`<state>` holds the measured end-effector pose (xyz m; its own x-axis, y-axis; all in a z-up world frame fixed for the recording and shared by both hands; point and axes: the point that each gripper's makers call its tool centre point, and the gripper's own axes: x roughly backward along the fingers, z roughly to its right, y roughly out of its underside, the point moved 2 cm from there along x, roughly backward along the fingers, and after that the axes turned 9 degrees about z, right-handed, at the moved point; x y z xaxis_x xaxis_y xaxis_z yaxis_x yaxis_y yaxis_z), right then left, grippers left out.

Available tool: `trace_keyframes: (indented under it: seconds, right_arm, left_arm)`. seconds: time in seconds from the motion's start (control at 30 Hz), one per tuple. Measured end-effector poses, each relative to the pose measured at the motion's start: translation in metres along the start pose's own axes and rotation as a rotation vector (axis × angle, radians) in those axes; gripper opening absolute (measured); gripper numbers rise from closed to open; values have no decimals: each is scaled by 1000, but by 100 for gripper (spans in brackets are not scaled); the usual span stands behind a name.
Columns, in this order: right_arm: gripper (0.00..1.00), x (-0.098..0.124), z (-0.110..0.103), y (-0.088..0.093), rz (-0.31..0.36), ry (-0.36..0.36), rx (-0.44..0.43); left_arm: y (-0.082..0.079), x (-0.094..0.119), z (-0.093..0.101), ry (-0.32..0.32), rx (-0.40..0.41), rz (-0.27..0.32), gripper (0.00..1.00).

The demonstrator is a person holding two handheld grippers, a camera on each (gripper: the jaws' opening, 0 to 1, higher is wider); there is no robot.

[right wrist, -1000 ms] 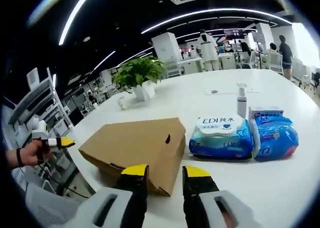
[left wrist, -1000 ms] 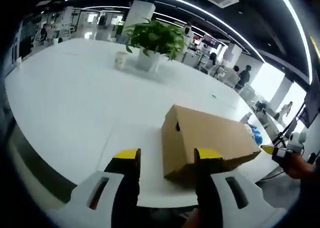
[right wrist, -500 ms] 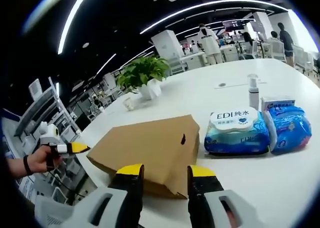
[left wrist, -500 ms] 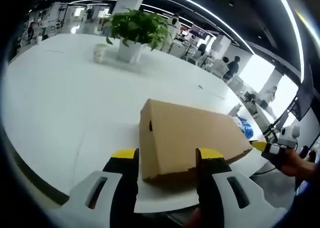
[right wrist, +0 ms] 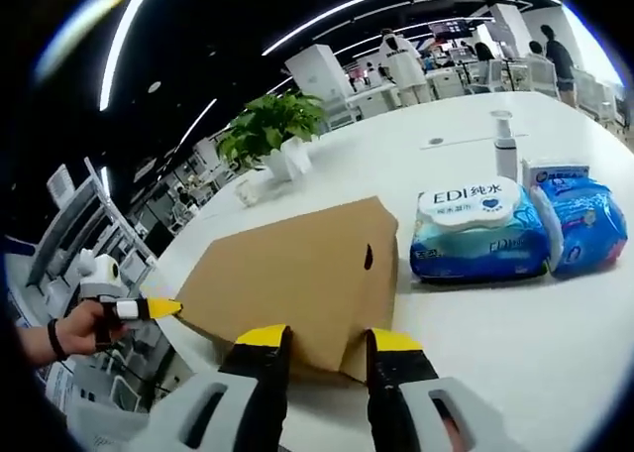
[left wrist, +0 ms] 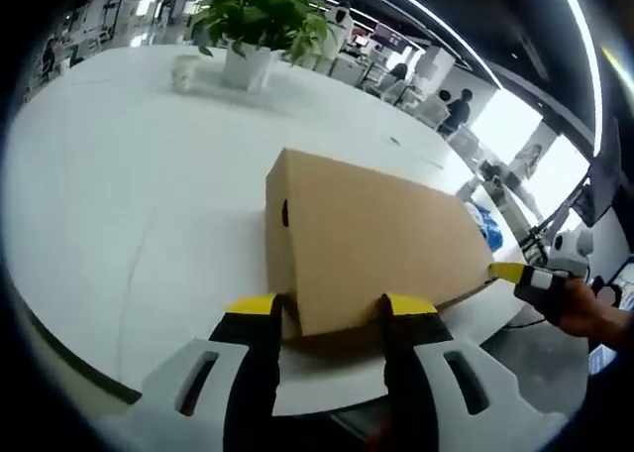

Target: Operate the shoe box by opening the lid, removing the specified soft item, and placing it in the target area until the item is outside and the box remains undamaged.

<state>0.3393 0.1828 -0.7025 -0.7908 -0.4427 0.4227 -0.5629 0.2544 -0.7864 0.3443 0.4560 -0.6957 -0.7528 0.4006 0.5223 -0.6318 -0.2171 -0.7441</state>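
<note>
**Q:** Where is the box relative to the two claws?

**A:** The closed brown cardboard shoe box [left wrist: 367, 239] lies on the round white table [left wrist: 119, 204], directly ahead of both claws. In the left gripper view, the left gripper [left wrist: 330, 309] has its yellow-tipped jaws apart, and one end of the box's near edge sits between the tips. In the right gripper view, the right gripper [right wrist: 322, 339] also has its jaws apart, with a lower corner of the same box [right wrist: 297, 274] between its tips. Whether any jaw touches the cardboard, I cannot tell.

**Q:** Which way does the box run?

**A:** Its long axis runs from one claw across to the other, so each claw faces one end of the near side. The lid is still down. Neither hand looks clearly nearer; both are right at the box.

**Q:** What else is close by?

**A:** Beyond and to the right of the right claw lie a blue and white pack of wet wipes [right wrist: 480, 234], a second blue pack [right wrist: 586, 224] and a small pump bottle [right wrist: 507, 147]. Far ahead stands a green potted plant [left wrist: 260, 21].

**Q:** What would opening call for?

**A:** Likely lifting the lid edge gently, so the cardboard does not tear.
</note>
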Motion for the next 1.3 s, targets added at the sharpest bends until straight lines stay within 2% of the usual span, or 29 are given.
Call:
trace_keyframes:
  seconds: [0.13, 0.3, 0.7, 0.9, 1.13, 1.3]
  right_arm:
    - [27, -3, 0, -2, 6, -1, 2]
    - [27, -18, 1, -12, -1, 10, -5]
    - [27, -57, 17, -41, 28, 34, -31]
    - [27, -71, 28, -56, 32, 46, -33]
    - [27, -85, 39, -71, 31, 61, -22]
    - [27, -88, 44, -74, 31, 62, -13]
  left_arm:
    - [-4, -4, -2, 1, 1, 0, 40]
    - [-16, -16, -7, -7, 3, 3, 40]
    - [-56, -66, -15, 0, -17, -2, 41]
    - [-70, -88, -12, 6, -25, -3, 41]
    - [-79, -105, -9, 11, -19, -3, 41]
    - [-82, -111, -8, 17, -21, -4, 41]
